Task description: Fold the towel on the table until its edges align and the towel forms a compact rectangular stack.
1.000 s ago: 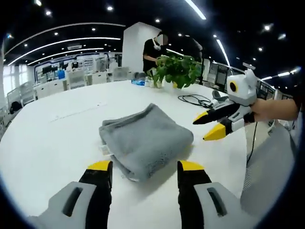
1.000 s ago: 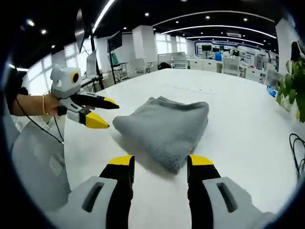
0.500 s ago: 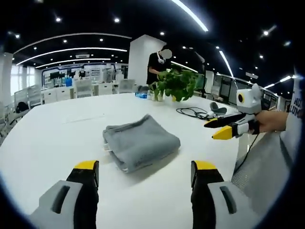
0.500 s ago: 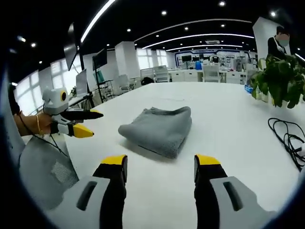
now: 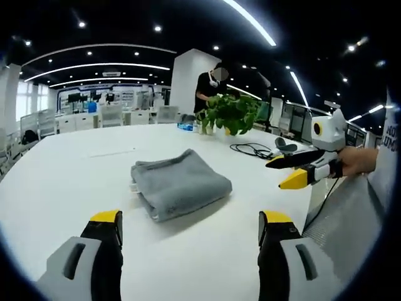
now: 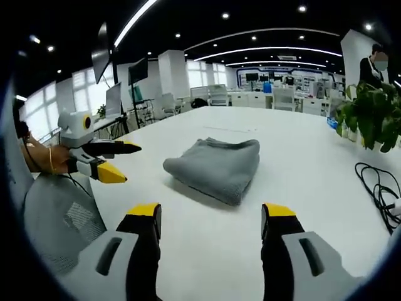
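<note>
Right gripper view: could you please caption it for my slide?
Folded grey towel on white table, open right gripper facing it.

left gripper view: looks along its own spread jaws across the white table (image 5: pixel 62 182), toward the plant (image 5: pixel 230 113); folded towel (image 5: pixel 177 183) a little ahead.
right gripper view: looks from the opposite side of the towel (image 6: pixel 216 168), toward office windows.
shared: towel, table, plant (image 6: pixel 371 116); each sees the other, right gripper (image 5: pixel 294 170), left gripper (image 6: pixel 116 160).
</note>
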`<state>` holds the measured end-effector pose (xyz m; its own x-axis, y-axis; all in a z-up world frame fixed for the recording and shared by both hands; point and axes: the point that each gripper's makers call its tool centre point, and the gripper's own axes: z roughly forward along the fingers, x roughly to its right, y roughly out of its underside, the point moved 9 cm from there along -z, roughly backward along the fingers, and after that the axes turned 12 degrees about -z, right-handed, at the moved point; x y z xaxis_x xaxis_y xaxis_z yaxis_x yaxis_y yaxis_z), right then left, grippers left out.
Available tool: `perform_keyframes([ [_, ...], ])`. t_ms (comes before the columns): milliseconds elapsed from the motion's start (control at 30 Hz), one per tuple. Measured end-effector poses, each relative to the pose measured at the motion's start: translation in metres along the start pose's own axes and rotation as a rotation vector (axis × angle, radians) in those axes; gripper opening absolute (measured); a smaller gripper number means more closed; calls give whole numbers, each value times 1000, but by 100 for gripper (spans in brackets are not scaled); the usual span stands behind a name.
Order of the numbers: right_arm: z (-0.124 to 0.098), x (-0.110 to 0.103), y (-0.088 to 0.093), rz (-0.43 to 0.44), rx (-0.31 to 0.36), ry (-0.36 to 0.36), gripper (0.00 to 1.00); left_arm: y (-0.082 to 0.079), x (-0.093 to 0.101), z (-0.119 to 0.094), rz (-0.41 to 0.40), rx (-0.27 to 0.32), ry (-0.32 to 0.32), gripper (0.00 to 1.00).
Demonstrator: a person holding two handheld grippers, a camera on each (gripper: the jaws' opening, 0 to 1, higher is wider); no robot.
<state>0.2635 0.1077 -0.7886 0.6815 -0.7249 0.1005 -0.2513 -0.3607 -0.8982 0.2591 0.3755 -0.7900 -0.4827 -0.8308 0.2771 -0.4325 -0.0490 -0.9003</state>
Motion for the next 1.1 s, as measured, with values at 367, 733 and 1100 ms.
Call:
perform_keyframes([
  [367, 1, -6, -1, -36, -9, -29, 64, 0, -3, -3, 2, 15, -19, 92],
  [733, 6, -16, -1, -93, -35, -77, 63, 1, -10, -3, 44, -4, -58, 89],
  [1100, 8, -21, 0, -132, -44, -111, 63, 2, -14, -2, 93, -21, -80, 88],
])
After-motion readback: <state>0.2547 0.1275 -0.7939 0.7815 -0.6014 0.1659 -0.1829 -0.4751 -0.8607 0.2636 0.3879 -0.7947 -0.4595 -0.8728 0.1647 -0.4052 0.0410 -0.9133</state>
